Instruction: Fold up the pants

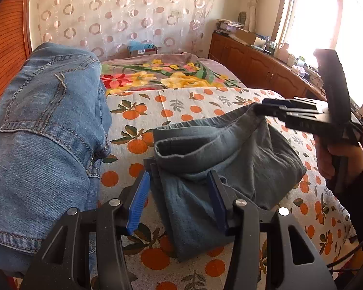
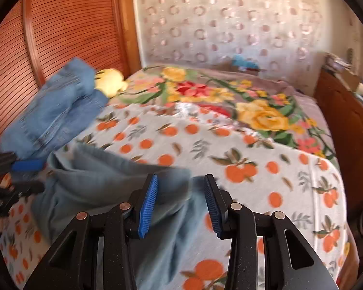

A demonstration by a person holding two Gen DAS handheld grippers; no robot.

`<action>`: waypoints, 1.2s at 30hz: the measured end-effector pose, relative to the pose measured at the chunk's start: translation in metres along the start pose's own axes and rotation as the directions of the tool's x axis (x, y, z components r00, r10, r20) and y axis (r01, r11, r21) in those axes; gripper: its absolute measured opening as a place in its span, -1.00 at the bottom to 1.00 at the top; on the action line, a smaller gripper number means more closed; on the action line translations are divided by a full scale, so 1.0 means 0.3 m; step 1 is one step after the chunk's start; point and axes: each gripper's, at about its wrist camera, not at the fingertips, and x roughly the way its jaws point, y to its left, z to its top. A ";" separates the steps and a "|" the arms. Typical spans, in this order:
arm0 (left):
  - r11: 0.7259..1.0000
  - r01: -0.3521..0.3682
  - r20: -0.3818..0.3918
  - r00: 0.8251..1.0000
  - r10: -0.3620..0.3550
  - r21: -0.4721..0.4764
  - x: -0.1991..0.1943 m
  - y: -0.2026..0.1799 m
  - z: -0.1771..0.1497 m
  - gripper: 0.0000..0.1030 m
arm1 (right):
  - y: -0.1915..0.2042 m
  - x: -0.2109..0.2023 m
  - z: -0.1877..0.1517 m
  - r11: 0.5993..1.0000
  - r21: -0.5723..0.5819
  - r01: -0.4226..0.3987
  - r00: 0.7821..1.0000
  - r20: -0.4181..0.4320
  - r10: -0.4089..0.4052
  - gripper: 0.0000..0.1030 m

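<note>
My left gripper point(image 1: 181, 203) stands half open over the near end of the grey pants point(image 1: 220, 154) on the bed point(image 1: 205, 101) (nothing pinched); my right gripper point(image 2: 180, 203), equally slack, sits at their far waistband corner.

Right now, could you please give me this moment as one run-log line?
grey pants folded on bed | left tongs open | right tongs open | jeans aside

pants point(image 1: 220, 159) | grey-blue, folded, waistband gaping | on orange-print bedsheet
</note>
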 end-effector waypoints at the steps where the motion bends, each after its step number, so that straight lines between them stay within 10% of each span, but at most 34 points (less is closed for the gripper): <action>1: 1.000 0.000 -0.001 1.000 0.000 0.000 0.004 -0.001 0.004 -0.03 | -0.009 0.003 0.003 1.000 0.013 0.008 1.000 0.002 -0.008 -0.21; 13: 1.000 -0.002 -0.028 1.000 0.003 0.024 0.097 -0.002 0.074 -0.03 | -0.023 -0.074 -0.081 0.996 0.046 -0.070 0.998 -0.001 0.070 -0.21; 21: 0.999 0.022 -0.031 0.999 -0.021 0.048 0.125 -0.001 0.091 -0.82 | -0.044 -0.030 -0.049 0.992 0.041 -0.122 0.992 -0.024 0.123 -0.21; 25: 0.999 0.006 0.011 1.000 -0.007 0.036 0.110 0.000 0.116 -0.85 | -0.065 0.020 -0.031 0.987 0.058 -0.148 0.988 -0.046 0.150 -0.26; 29: 1.000 0.003 0.041 0.999 -0.004 0.025 0.101 0.007 0.141 -0.85 | -0.093 0.033 -0.013 0.982 0.075 -0.171 0.985 -0.020 0.173 -0.78; 36: 0.997 -0.048 0.043 0.998 0.046 0.060 0.118 -0.018 0.143 -0.78 | -0.107 0.036 -0.010 0.989 0.100 -0.109 0.994 -0.002 0.110 -0.67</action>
